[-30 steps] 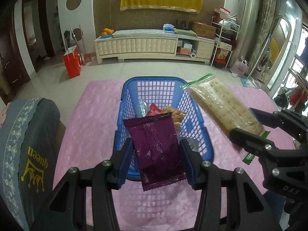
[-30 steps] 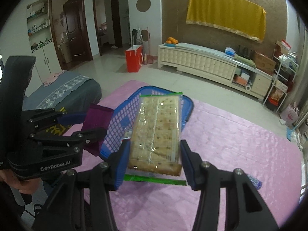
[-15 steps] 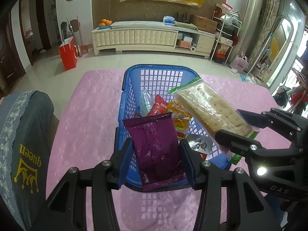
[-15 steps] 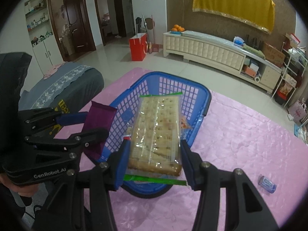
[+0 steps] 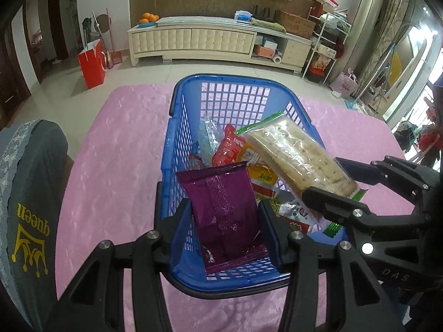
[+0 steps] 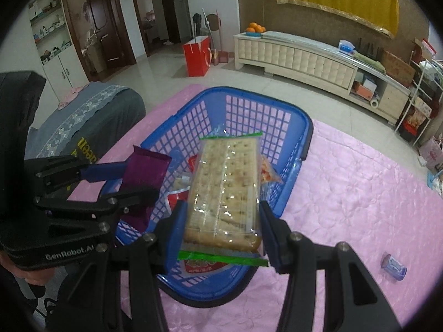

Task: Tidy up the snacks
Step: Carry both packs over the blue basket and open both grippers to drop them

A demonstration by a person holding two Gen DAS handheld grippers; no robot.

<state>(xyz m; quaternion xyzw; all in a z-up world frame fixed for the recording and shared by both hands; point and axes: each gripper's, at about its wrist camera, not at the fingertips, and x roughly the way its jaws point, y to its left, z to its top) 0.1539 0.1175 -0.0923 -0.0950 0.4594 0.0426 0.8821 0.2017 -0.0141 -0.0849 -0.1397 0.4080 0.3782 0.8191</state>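
Note:
My left gripper (image 5: 225, 221) is shut on a purple snack packet (image 5: 221, 207), held over the near end of the blue plastic basket (image 5: 235, 88). My right gripper (image 6: 221, 227) is shut on a clear cracker pack with green ends (image 6: 225, 182), above the same basket (image 6: 257, 102). In the left wrist view the cracker pack (image 5: 293, 155) slants in from the right with the right gripper (image 5: 343, 185) on its end. In the right wrist view the purple packet (image 6: 146, 168) and left gripper (image 6: 119, 179) sit at the left. Several red and yellow snack bags (image 5: 235, 146) lie in the basket.
The basket stands on a pink quilted cloth (image 5: 116, 149) covering the table. A small blue-white packet (image 6: 393, 267) lies on the cloth at the right. A grey chair back with a crown logo (image 5: 25, 193) is close at the left. Beyond are a tiled floor and a cream cabinet (image 5: 216, 41).
Both grippers have come down and forward over the basket with their packets. The purple packet and cracker pack now hang lower inside the basket's rim. Both grips are unchanged.

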